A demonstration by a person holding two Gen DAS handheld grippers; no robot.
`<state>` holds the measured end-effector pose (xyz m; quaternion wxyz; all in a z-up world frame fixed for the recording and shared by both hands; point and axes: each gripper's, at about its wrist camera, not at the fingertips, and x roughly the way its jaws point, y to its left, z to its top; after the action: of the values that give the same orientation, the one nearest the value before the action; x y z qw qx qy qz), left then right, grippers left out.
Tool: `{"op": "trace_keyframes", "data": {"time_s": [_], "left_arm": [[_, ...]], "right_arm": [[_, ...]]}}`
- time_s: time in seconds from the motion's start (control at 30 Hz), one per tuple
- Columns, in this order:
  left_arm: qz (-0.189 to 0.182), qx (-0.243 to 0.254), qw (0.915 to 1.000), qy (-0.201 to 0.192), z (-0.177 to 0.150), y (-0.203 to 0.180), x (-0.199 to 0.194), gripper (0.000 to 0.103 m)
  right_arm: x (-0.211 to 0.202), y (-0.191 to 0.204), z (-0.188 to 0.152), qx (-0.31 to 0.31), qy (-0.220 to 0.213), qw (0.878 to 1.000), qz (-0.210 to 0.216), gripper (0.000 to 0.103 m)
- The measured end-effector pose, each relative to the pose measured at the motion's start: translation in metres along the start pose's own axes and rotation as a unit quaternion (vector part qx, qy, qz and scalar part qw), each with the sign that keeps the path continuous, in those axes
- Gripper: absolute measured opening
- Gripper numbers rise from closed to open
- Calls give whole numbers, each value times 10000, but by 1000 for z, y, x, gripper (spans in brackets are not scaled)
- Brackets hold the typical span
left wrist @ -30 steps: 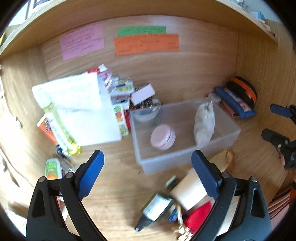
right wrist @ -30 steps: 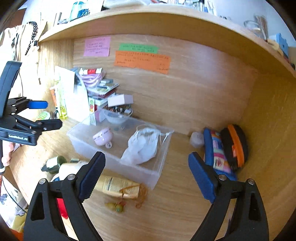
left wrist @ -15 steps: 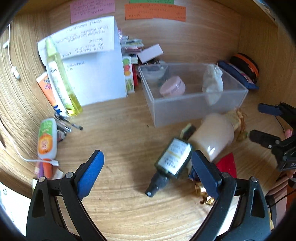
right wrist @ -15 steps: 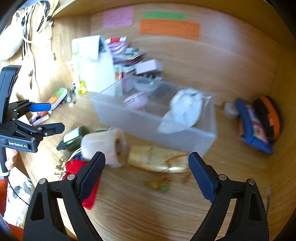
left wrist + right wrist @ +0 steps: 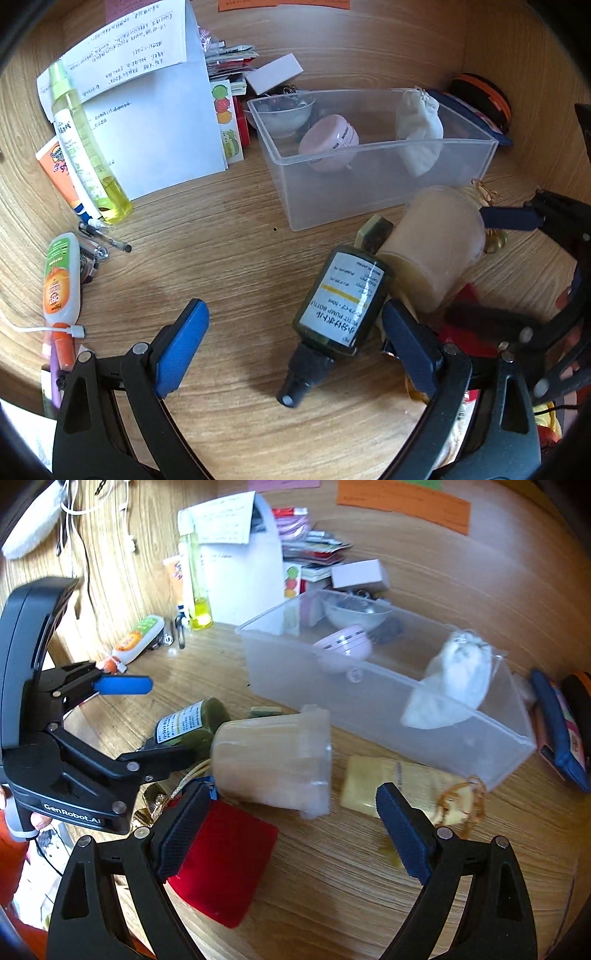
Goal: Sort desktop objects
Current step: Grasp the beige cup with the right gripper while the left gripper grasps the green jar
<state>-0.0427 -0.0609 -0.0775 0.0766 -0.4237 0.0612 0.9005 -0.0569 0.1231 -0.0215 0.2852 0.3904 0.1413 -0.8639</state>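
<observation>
A clear plastic bin (image 5: 369, 184) (image 5: 369, 709) stands mid-desk and holds a pink round jar (image 5: 328, 142), a white pouch (image 5: 419, 129) and a clear bowl (image 5: 284, 114). In front of it lie a dark green pump bottle (image 5: 340, 299) (image 5: 192, 723), a cream frosted jar on its side (image 5: 432, 247) (image 5: 273, 760), a yellow tube (image 5: 399, 782) and a red velvet box (image 5: 225, 860). My left gripper (image 5: 293, 314) (image 5: 155, 720) is open just above the green bottle. My right gripper (image 5: 293, 797) (image 5: 495, 266) is open over the cream jar and red box, holding nothing.
Against the left wall lean a yellow spray bottle (image 5: 85, 147), an orange tube (image 5: 55, 166) and a white paper sheet (image 5: 147, 110). A white-orange bottle (image 5: 61, 280) and pens (image 5: 107, 240) lie at left. Pencil cases (image 5: 557, 731) sit right of the bin.
Both grippers have come down and tilted toward the desk. The green bottle, cream jar and red box now lie close under the fingers. Both stay open.
</observation>
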Motion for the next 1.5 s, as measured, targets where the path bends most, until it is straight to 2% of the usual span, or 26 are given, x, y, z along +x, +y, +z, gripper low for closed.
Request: {"op": "trace_keyframes", "data": {"time_s": [0.17, 0.23, 0.43, 0.47, 0.53, 0.6, 0.83, 1.1, 1.5], "left_arm": [[-169, -39, 9998, 19, 6, 4, 4, 88], [-229, -28, 9997, 51, 8, 4, 7, 81], [-321, -39, 9994, 120, 11, 3, 16, 76], [-339, -51, 9993, 134, 11, 3, 17, 75], [-387, -62, 9991, 175, 12, 3, 20, 64], [-413, -90, 9989, 223, 13, 4, 23, 59], [-577, -298, 9978, 154, 10, 11, 22, 49], [-585, -367, 9976, 92, 8, 13, 19, 44], [-494, -560, 9970, -183, 14, 14, -4, 42]], "right_arm": [[10, 1, 4, 15, 34, 10000, -48, 90], [13, -1, 7, 102, 24, 9999, 17, 90], [17, -10, 12, 394, -6, 9988, 296, 87], [18, -9, 13, 396, -21, 9987, 312, 85], [18, -7, 15, 376, -47, 9987, 353, 79], [21, -4, 18, 332, -3, 9984, 458, 66], [23, 1, 21, 242, -34, 9991, 334, 65], [10, -3, 23, 379, -222, 9985, 313, 64], [-10, -19, 13, 708, -356, 9960, 411, 63]]}}
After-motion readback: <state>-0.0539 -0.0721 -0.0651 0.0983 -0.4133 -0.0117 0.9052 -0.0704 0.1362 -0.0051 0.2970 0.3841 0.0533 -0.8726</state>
